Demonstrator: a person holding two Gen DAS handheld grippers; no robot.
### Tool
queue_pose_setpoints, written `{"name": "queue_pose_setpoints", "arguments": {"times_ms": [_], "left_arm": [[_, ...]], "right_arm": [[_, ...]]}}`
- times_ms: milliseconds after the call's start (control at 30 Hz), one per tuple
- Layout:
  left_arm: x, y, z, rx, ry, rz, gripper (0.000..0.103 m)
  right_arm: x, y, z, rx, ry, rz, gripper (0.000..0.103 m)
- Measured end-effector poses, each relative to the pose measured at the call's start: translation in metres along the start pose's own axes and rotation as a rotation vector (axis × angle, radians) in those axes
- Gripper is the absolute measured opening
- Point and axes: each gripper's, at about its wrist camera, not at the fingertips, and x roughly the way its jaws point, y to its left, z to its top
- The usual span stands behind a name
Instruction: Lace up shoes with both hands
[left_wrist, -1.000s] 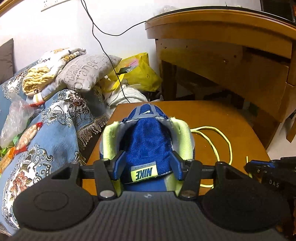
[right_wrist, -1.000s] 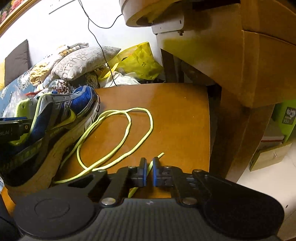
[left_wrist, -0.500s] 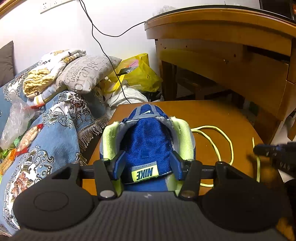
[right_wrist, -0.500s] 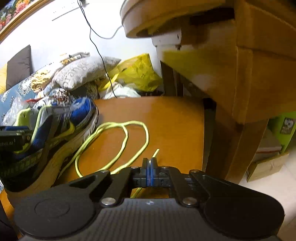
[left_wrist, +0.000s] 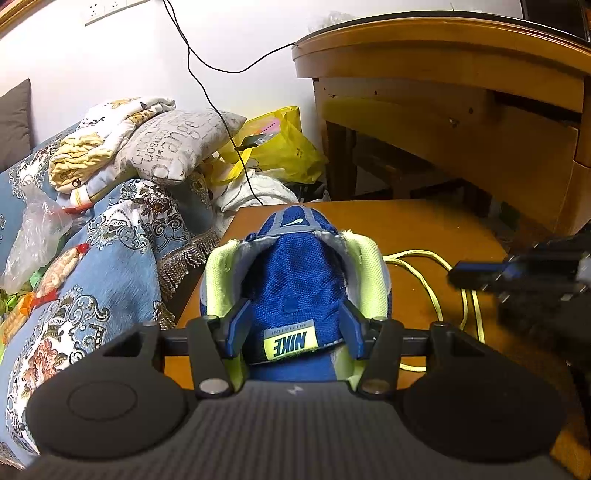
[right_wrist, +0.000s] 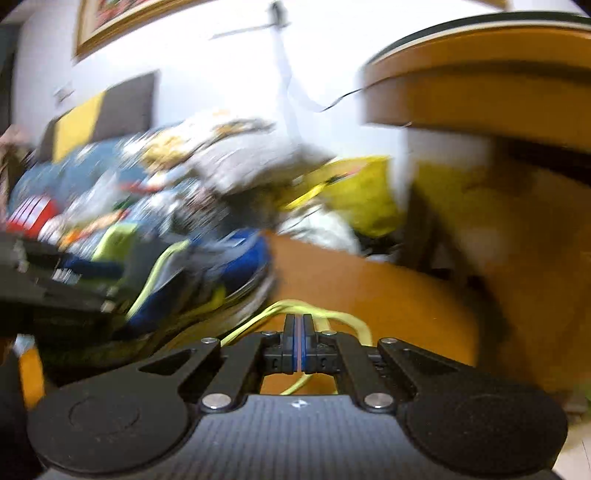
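A blue shoe (left_wrist: 295, 266) with yellow-green lining stands on the small wooden table (left_wrist: 424, 225), toe pointing away. My left gripper (left_wrist: 295, 325) is shut on the shoe, its blue pads pressing both sides of the tongue just above the label. A yellow-green lace (left_wrist: 436, 258) lies looped on the table right of the shoe. My right gripper (right_wrist: 298, 321) is shut on that lace (right_wrist: 258, 321), which hangs out below the closed pads. The left wrist view shows it as a dark blurred shape (left_wrist: 461, 275) above the lace. The right wrist view is blurred; the shoe (right_wrist: 236, 266) sits at its left.
A large wooden table (left_wrist: 443, 74) stands close on the right and overhangs the small one. A sofa with a blue patterned cover (left_wrist: 92, 258), pillows (left_wrist: 177, 144) and a yellow bag (left_wrist: 284, 147) fill the left and back. A black cable (left_wrist: 221, 110) hangs down the wall.
My right gripper closed its pads on the lace end, then rose and rolled, lifting the lace off the table. The left gripper and the shoe stayed still.
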Motion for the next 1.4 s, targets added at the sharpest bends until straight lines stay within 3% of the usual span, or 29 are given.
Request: {"name": "queue_pose_setpoints", "arguments": {"times_ms": [33, 100, 167, 267, 533, 1167, 1267, 1400], "left_arm": [[0.000, 0.000, 0.000, -0.001, 0.000, -0.001, 0.054], [-0.001, 0.001, -0.001, -0.002, -0.001, -0.004, 0.054], [-0.001, 0.001, -0.001, -0.002, -0.003, -0.006, 0.054], [0.000, -0.001, -0.001, 0.004, -0.009, -0.002, 0.054], [-0.001, 0.000, -0.002, -0.002, -0.013, -0.004, 0.054], [-0.002, 0.000, -0.003, 0.002, -0.023, -0.005, 0.054], [-0.002, 0.000, -0.003, 0.000, -0.021, -0.005, 0.054], [-0.002, 0.000, -0.003, 0.000, -0.019, -0.006, 0.054]], "right_arm": [[0.004, 0.003, 0.000, -0.012, 0.014, -0.006, 0.002], [0.005, 0.001, 0.000, 0.010, 0.018, -0.045, 0.016], [0.002, -0.006, -0.003, 0.065, 0.020, -0.105, 0.023], [-0.001, -0.020, -0.011, 0.143, 0.057, -0.174, 0.023], [0.012, -0.025, -0.030, 0.197, 0.144, -0.206, 0.023], [0.018, -0.025, -0.033, 0.228, 0.164, -0.204, 0.023], [0.020, -0.024, -0.033, 0.212, 0.163, -0.195, 0.008], [0.021, -0.025, -0.033, 0.189, 0.163, -0.184, 0.002]]}}
